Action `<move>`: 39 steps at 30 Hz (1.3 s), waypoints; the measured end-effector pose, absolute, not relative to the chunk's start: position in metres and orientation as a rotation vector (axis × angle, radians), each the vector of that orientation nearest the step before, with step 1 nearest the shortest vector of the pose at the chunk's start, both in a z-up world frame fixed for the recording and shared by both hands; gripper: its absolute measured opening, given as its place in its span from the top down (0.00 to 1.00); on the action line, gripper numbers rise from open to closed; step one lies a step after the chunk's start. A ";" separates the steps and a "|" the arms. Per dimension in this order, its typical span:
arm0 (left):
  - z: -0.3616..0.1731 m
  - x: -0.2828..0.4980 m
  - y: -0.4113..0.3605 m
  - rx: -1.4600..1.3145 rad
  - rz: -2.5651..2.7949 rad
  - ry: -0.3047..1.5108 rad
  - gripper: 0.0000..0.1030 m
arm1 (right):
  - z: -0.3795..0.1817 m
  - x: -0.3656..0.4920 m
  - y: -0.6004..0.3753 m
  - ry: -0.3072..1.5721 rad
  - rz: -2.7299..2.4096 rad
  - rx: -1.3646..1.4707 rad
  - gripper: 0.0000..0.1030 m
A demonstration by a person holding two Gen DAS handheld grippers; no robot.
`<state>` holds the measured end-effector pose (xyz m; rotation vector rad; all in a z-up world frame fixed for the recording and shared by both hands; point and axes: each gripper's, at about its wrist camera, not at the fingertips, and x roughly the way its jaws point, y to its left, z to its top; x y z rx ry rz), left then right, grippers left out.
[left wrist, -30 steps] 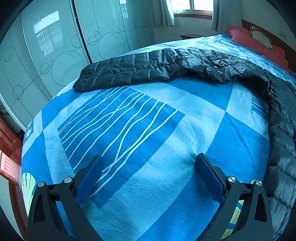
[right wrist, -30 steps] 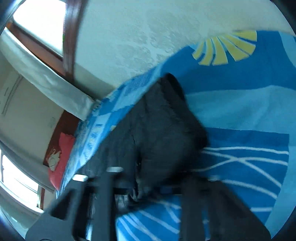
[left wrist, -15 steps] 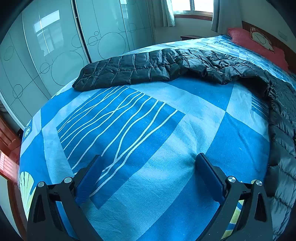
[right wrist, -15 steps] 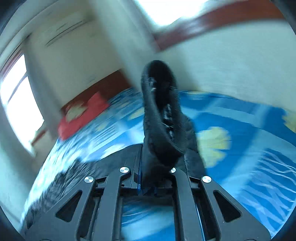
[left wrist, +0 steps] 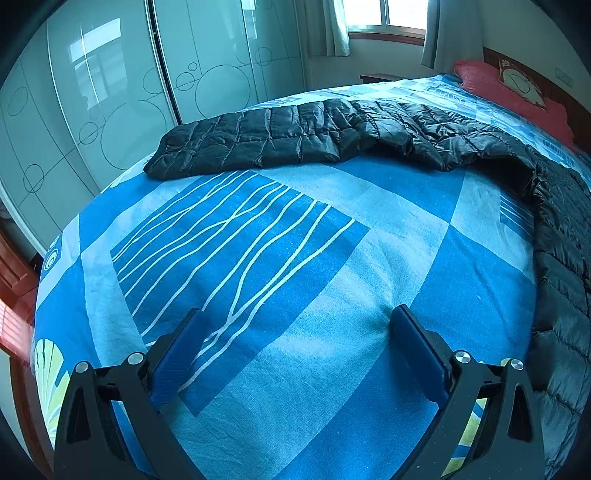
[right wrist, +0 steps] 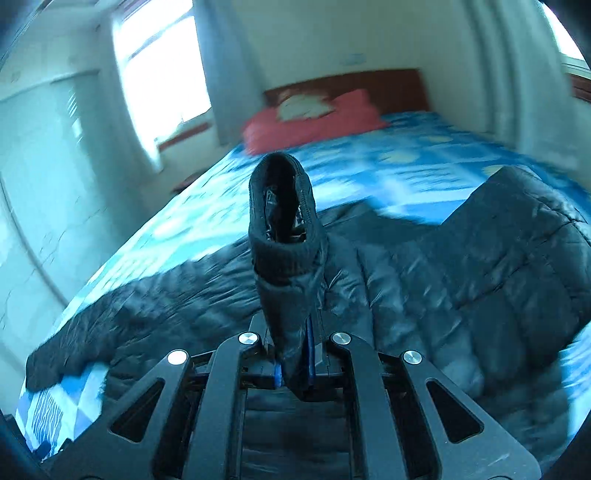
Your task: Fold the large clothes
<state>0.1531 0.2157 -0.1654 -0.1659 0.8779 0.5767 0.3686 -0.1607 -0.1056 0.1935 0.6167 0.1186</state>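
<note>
A black quilted down jacket [left wrist: 332,136] lies spread on the blue patterned bed [left wrist: 295,240]. One sleeve [left wrist: 240,144] stretches flat to the far left; the body runs down the right side [left wrist: 565,258]. My left gripper [left wrist: 295,350] is open and empty, low over the bedsheet, well short of the jacket. My right gripper [right wrist: 295,354] is shut on the other sleeve near its knit cuff [right wrist: 282,221], which stands up between the fingers above the jacket body [right wrist: 461,277].
Glass wardrobe doors [left wrist: 110,103] stand left of the bed. A red pillow [left wrist: 509,88] and wooden headboard [right wrist: 351,85] are at the far end, with a curtained window [left wrist: 384,18] behind. The bed's left edge [left wrist: 48,277] drops to a wooden floor.
My right gripper has swung round with the sleeve cuff, from facing the side wall to facing the headboard, above the jacket. My left gripper has barely moved.
</note>
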 end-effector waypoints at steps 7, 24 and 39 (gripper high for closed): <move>-0.165 0.153 0.215 -0.168 0.576 0.874 0.04 | -0.137 0.389 -0.076 0.728 0.209 0.082 0.92; -0.165 0.153 0.215 -0.166 0.578 0.875 0.04 | -0.110 0.333 -0.131 0.733 0.318 0.109 0.54; -0.165 0.155 0.213 -0.144 0.591 0.880 0.04 | -0.173 0.344 -0.389 0.858 -0.150 0.256 0.75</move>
